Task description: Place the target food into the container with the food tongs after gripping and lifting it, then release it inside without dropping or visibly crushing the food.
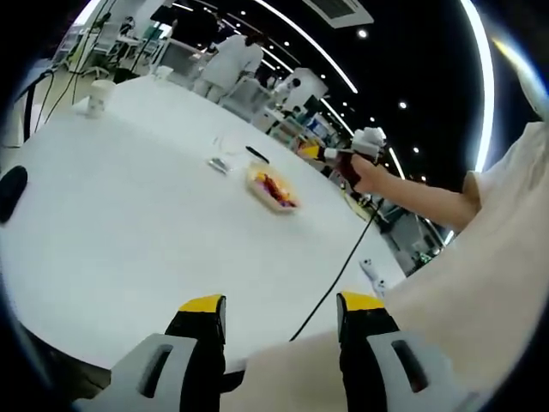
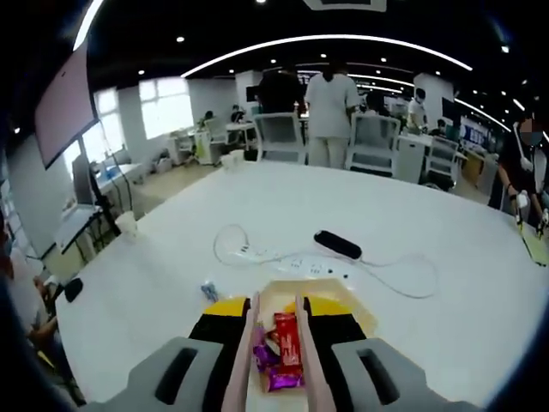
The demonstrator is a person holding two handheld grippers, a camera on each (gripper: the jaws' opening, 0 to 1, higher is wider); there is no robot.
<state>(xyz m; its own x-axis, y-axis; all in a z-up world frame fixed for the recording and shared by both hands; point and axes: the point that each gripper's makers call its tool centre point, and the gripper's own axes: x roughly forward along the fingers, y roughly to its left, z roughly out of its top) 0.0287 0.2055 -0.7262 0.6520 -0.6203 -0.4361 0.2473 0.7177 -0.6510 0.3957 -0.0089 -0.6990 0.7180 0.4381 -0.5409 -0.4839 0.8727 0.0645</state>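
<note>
In the right gripper view my right gripper (image 2: pixel 276 311) is shut on pale pink food tongs (image 2: pixel 303 360), whose arms run forward between the yellow-tipped jaws. Between the tong arms lie a red wrapped sweet (image 2: pixel 286 333) and a purple one (image 2: pixel 265 356); I cannot tell whether the tongs pinch them. A clear yellowish container (image 2: pixel 352 302) sits just beneath the jaw tips. From the left gripper view the same container (image 1: pixel 273 190), holding colourful food, rests mid-table, with the right gripper (image 1: pixel 319 153) in a hand hovering beyond it. My left gripper (image 1: pixel 281 303) is open over the near table edge.
A white power strip (image 2: pixel 300 266) with a looping cable, a black bar-shaped object (image 2: pixel 337 244) and a small blue packet (image 2: pixel 208 292) lie near the container. A paper cup (image 2: pixel 127 224) stands at the table's left edge. People and chairs are behind the table.
</note>
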